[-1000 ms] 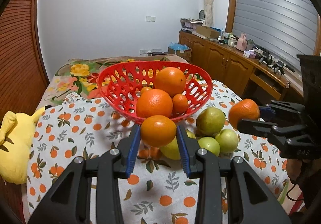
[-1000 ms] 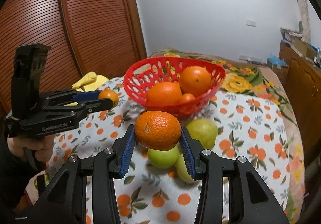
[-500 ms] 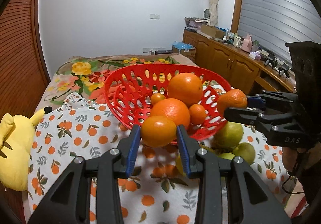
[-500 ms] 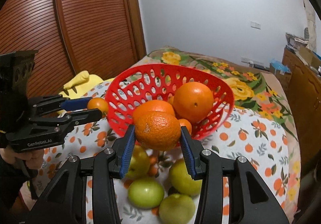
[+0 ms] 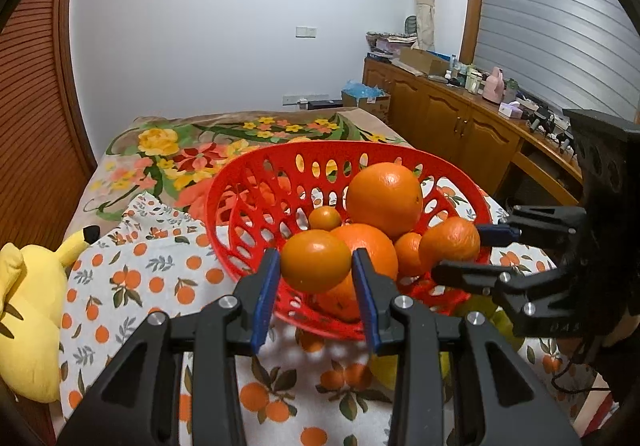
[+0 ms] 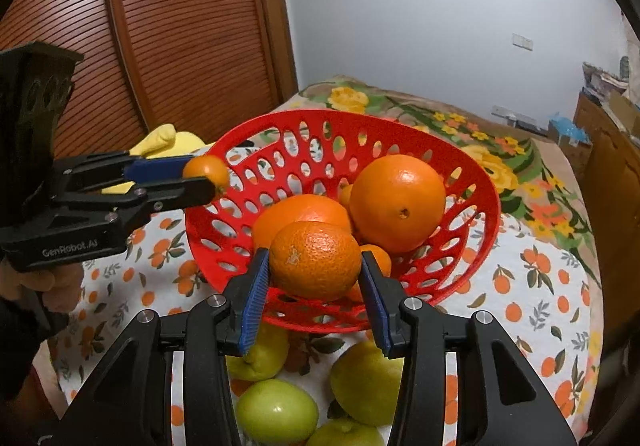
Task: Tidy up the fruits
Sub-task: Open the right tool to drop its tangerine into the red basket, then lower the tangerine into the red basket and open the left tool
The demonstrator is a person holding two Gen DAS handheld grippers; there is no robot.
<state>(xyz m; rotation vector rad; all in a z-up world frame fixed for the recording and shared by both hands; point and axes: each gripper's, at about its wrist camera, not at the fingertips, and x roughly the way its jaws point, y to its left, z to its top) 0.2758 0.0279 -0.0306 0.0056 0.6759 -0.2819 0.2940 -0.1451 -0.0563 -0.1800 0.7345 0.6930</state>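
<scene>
Left wrist view: the left gripper (image 5: 316, 278) has its blue-padded fingers (image 5: 264, 296) clamped on a smooth orange (image 5: 316, 266), held over the near rim of the red basket (image 5: 240, 242). Inside the basket lie a large orange (image 5: 384, 198) toward the far side, a second orange (image 5: 372, 246) just behind the held fruit, and two small tangerines (image 5: 325, 217). At the basket's right edge the right gripper (image 5: 460, 246) grips a rough-skinned orange (image 5: 450, 238) just over the rim. A yellow plush toy (image 5: 28, 310) lies left of the basket, well apart, on the orange-print tablecloth (image 5: 132, 286).

Right wrist view: the right gripper (image 6: 316, 286) is closed on the rough-skinned orange (image 6: 315, 260), which hangs over the basket's (image 6: 452, 270) near rim, in front of the second orange (image 6: 302, 214) and the large orange (image 6: 398, 202). At the basket's left rim the left gripper (image 6: 200, 180) pinches the smooth orange (image 6: 206, 174), level with the rim. Green apples (image 6: 276, 412) sit on the tablecloth (image 6: 532, 286) just in front of the basket, below the gripper.
</scene>
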